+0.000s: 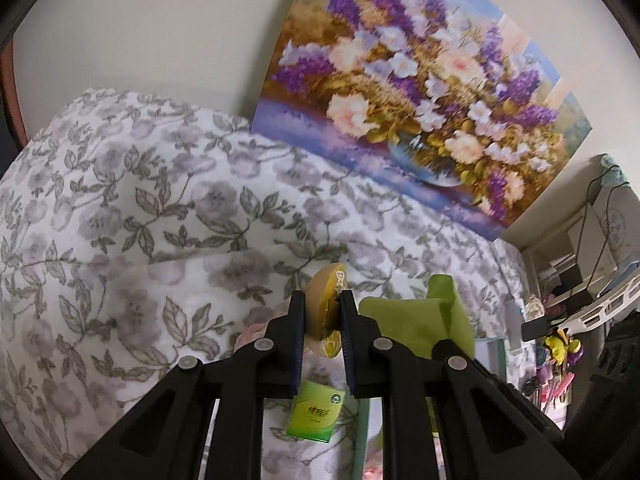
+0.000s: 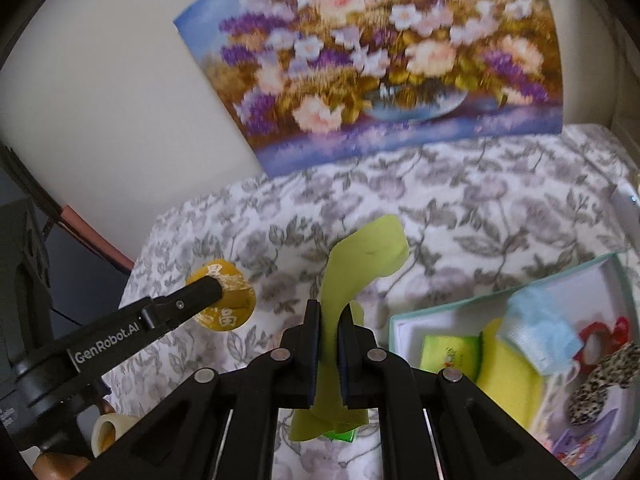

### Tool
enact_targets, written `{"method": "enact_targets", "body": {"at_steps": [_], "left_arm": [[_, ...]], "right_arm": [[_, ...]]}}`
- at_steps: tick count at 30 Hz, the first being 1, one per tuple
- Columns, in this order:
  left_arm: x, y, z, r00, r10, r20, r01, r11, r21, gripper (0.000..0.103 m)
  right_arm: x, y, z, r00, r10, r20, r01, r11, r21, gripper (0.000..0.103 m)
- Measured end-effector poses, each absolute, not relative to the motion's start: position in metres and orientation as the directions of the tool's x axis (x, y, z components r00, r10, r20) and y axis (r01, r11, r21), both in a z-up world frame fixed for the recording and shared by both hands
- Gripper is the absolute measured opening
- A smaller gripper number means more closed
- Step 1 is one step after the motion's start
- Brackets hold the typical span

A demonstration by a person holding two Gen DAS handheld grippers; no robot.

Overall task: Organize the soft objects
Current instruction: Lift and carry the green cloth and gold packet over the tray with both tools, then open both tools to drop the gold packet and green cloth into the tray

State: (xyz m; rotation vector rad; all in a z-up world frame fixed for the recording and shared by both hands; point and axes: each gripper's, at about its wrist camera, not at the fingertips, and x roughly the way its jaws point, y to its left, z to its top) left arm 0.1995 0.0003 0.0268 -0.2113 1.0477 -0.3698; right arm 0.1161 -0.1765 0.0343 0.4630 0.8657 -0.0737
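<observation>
Up above the flowered bed (image 1: 160, 200), the left tool (image 1: 323, 312) pinches a yellow round pad (image 1: 326, 308) while the right tool (image 2: 329, 320) clamps a green cloth (image 2: 360, 256) beside the box (image 2: 616, 264).

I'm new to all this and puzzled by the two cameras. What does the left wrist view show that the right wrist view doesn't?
Only the left wrist view shows the cluttered shelves at far right. Only the right wrist view looks into the open box, holding a yellow sponge and a leopard-print item. Both show the left gripper clamping the yellow disc, the right gripper pinching the green cloth, the floral bedspread and the flower painting.
</observation>
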Motion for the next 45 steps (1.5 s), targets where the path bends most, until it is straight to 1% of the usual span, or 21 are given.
{"method": "enact_targets", "body": {"at_steps": [10,23,31,36,45], "left_arm": [[0.179,-0.025,0.047,0.456,-0.434,-0.777,0.248,0.9,-0.357,0.017],[0.147,-0.1,0.034,0.359,-0.476,-0.803,0.365,0.863,-0.348,0.017],[0.143,-0.124,0.007,0.275,-0.475,-0.836,0.377,0.853,-0.361,0.017],[0.146,-0.131,-0.017,0.207,-0.47,-0.858,0.363,0.851,-0.379,0.017],[0.15,-0.133,-0.069,0.088,-0.423,-0.902,0.307,0.873,-0.379,0.018]], "right_arm": [[0.081,-0.216,0.075,0.723,0.025,-0.691,0.296,0.892,0.342,0.008],[0.024,-0.305,0.08,0.701,-0.136,-0.7,0.476,0.82,0.317,0.008],[0.007,-0.34,0.056,0.644,-0.168,-0.746,0.55,0.779,0.3,0.008],[0.016,-0.348,0.024,0.582,-0.122,-0.804,0.575,0.761,0.3,0.008],[0.032,-0.344,-0.029,0.453,-0.056,-0.89,0.592,0.765,0.253,0.008]]}}
